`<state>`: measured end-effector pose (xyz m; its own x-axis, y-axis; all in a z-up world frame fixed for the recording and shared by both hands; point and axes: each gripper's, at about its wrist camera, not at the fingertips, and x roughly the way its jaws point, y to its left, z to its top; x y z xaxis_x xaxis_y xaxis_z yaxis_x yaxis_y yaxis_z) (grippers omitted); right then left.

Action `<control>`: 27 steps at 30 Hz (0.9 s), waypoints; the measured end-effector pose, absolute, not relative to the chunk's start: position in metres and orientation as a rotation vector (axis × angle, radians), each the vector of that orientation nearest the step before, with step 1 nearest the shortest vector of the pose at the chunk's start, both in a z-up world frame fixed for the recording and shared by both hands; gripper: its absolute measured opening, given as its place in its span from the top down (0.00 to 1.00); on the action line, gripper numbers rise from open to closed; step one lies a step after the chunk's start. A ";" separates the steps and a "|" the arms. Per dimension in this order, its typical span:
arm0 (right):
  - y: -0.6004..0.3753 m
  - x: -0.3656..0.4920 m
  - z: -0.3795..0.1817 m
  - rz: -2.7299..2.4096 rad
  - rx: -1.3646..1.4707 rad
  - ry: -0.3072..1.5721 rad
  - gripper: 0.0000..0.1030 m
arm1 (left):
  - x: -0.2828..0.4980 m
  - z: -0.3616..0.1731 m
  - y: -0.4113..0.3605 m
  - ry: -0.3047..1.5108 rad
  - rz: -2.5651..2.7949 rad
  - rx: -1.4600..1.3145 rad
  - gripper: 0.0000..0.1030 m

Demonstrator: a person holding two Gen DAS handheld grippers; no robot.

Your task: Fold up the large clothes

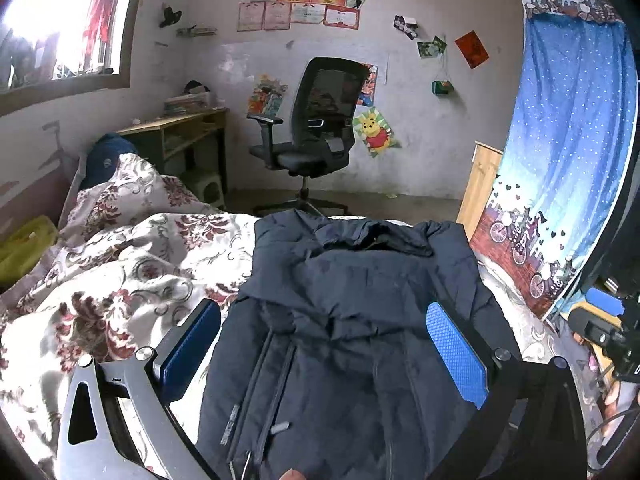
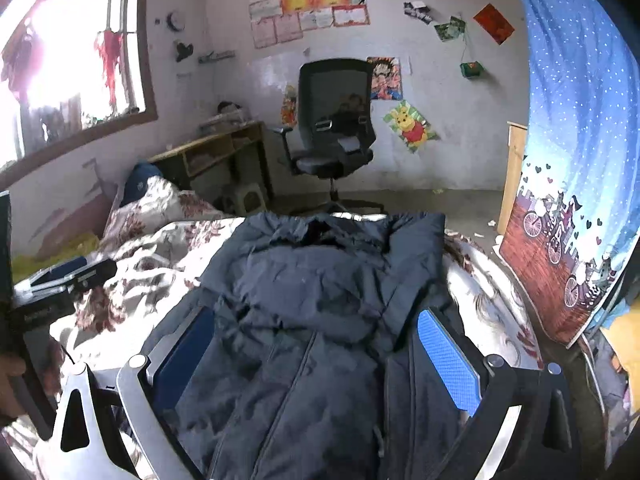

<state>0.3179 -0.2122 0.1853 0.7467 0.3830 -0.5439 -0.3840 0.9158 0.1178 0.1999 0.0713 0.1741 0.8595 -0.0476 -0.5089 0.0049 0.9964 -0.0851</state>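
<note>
Dark jacket (image 1: pixel 360 312) lying lengthwise on the floral quilt (image 1: pixel 132 276).
Its collar points far, toward the office chair (image 1: pixel 316 128). Left gripper (image 1: pixel 324 348) and right gripper (image 2: pixel 316 352) gape wide over it, holding nothing.

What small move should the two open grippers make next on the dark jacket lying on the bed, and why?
Probably lower both and close on the fabric. The left gripper and right gripper are both open and hold nothing. The navy jacket lies lengthwise on the floral quilt, its zipper running away from the cameras between each pair of fingers. Nothing can be folded until an edge is gripped.
</note>
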 end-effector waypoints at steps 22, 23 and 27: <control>-0.217 0.221 0.127 0.491 -0.123 0.642 0.00 | 0.102 0.101 0.057 0.697 -0.172 0.069 0.02; -0.218 0.220 0.120 0.496 -0.141 0.658 0.00 | 0.101 0.095 0.056 0.716 -0.195 0.082 0.02; -0.222 0.211 0.092 0.503 -0.198 0.722 0.00 | 0.102 0.067 0.050 0.833 -0.260 0.110 0.02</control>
